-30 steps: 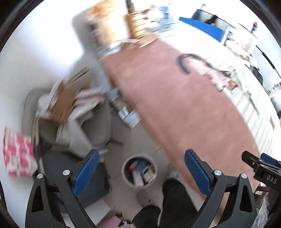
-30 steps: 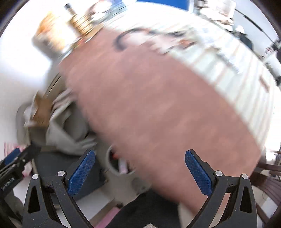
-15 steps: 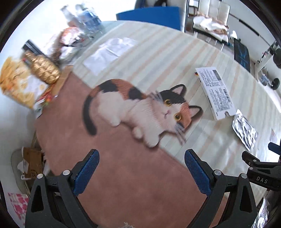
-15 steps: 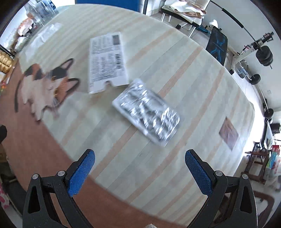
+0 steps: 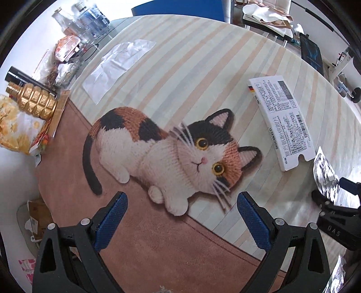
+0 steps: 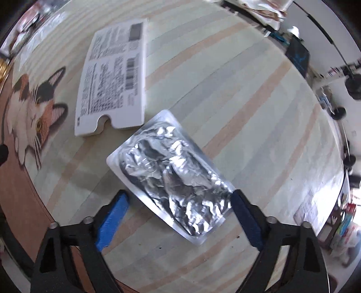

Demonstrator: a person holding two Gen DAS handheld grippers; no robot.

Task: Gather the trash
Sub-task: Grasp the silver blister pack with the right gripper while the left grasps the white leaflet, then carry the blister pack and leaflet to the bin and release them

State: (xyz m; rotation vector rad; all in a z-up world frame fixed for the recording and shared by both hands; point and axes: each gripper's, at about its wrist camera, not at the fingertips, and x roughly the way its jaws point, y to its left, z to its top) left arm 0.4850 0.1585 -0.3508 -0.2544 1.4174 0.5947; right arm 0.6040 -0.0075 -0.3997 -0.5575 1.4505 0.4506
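A crumpled silver foil packet (image 6: 171,178) lies on the striped tablecloth (image 6: 248,94), and its edge also shows in the left wrist view (image 5: 325,173). My right gripper (image 6: 180,214) is open just above it, with the packet's near end between the blue pads (image 6: 112,218). A flat white printed box (image 6: 115,76) lies just beyond the packet; it also shows in the left wrist view (image 5: 282,119). My left gripper (image 5: 180,218) is open and empty above the cat picture (image 5: 171,153) on the cloth.
A clear plastic wrapper (image 5: 117,65) lies at the far left of the cloth. Bottles (image 5: 92,20), a gold bottle (image 5: 33,101) and snack bags (image 5: 13,128) crowd the table's left end. A chair with cardboard (image 5: 36,220) stands below the left edge.
Both grippers swung up from the floor and bin to the tabletop. In the last half second the right gripper came down close over the foil packet; the left moved slightly nearer the cat picture.
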